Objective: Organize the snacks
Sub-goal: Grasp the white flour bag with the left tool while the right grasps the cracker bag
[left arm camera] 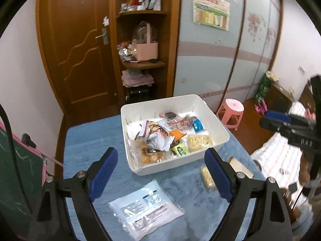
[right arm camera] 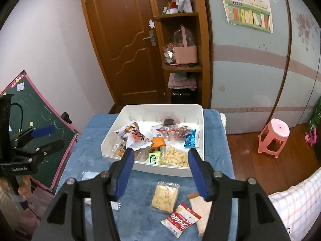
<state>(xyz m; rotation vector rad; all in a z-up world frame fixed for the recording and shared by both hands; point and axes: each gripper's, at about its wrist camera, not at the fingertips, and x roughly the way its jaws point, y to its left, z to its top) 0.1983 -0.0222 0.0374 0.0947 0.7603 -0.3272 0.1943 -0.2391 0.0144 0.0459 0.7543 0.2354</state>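
A white bin (left arm camera: 212,118) (right arm camera: 197,112) with several snack packs inside stands on a blue cloth-covered table (left arm camera: 88,140) (right arm camera: 96,128). My left gripper (left arm camera: 161,157) is open and empty, above a pale blue flat packet (left arm camera: 146,210) lying in front of the bin. My right gripper (right arm camera: 160,156) is open and empty, above a clear pack of yellow crackers (right arm camera: 165,197), a red-and-white candy bag (right arm camera: 180,222) and a pink wafer pack (right arm camera: 200,210). The cracker pack also shows in the left wrist view (left arm camera: 207,175). Each gripper shows in the other's view (left arm camera: 291,124) (right arm camera: 40,138).
A green chalkboard with a pink frame (right arm camera: 38,118) leans at the table's left. A pink stool (right arm camera: 273,136) stands on the wood floor to the right. A checked bedcover (right arm camera: 297,196) lies at the right. A wooden door and shelves stand behind.
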